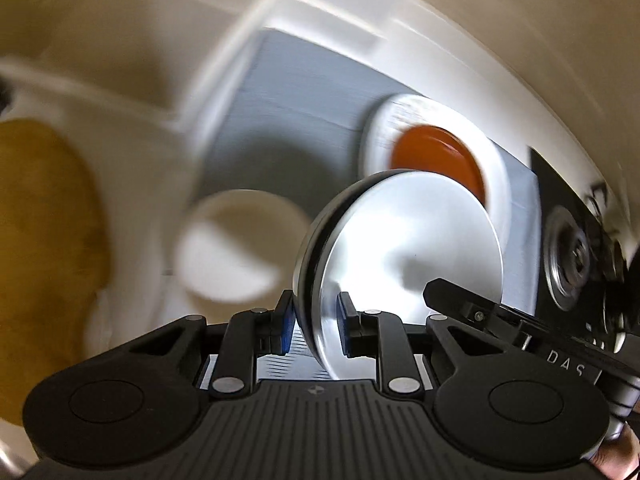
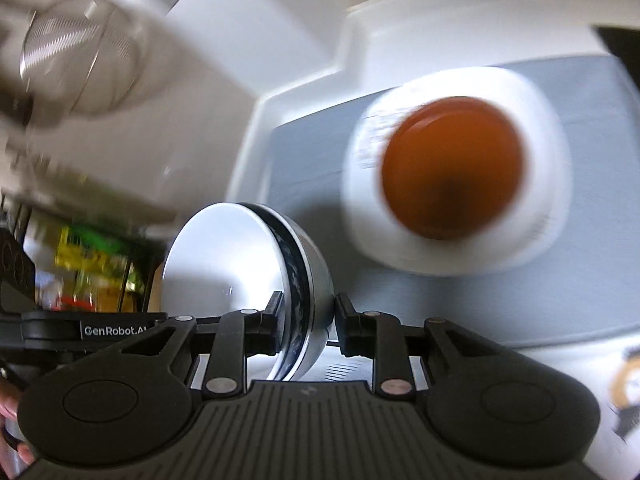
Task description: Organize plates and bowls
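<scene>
Clearly, both grippers grip the same white bowl (image 1: pixel 400 248): the left gripper (image 1: pixel 314 322) is clamped on one side of its dark-banded rim, and the right gripper (image 2: pixel 306 322) is clamped on the opposite side, so the bowl hangs on edge above the grey mat (image 2: pixel 592 264) on the white counter (image 1: pixel 132 168). Farther along the mat, an orange bowl (image 2: pixel 452 168) sits on a white plate (image 2: pixel 548 184). Another white bowl (image 1: pixel 236 248) stands near the mat's left edge, blurred.
</scene>
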`<state>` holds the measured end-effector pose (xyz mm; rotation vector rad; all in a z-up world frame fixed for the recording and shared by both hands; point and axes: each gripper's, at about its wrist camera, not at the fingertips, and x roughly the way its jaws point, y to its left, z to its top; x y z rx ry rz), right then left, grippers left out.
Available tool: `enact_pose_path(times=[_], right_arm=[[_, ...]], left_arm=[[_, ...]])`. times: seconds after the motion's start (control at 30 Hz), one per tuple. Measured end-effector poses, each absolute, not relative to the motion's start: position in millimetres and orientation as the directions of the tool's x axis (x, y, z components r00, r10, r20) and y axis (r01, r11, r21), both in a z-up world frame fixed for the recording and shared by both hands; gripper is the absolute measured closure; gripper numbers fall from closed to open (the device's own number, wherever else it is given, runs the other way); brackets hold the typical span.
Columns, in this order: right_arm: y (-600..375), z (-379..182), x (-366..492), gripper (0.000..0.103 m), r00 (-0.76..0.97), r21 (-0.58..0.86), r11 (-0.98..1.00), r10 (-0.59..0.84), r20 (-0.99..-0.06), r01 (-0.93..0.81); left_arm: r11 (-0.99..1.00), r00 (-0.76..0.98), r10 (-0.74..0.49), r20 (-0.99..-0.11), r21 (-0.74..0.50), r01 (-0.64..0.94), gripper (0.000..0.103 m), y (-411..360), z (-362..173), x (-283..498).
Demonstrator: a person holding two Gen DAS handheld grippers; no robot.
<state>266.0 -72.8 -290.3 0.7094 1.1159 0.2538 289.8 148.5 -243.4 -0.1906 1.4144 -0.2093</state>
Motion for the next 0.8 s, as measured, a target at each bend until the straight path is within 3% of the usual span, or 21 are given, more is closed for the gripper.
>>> enact_pose_path(times=[0.23,0.37,0.8], right_arm=[[-16,-317,292,0.076,0.314,0.591,0.798,0.536,-0.784,0.115],[4,-328,290,0.078,0.292,0.546,0.833,0.503,-0.813,0.086],[19,-322,294,0.074,0.326,0.406,0.909,0.415,-0.85,-0.097]], left_arm=[[0.967,0.042,-0.226,-0.973,-0.23,-0.107,0.08,193,-278,298],[0.977,0.027,-0.196,-0.98,-0.197,-0.078,0.08,196,-290,303],[0.963,0.077,-0.253,-0.964,-0.258,-0.071,0.077,222,-296,305]])
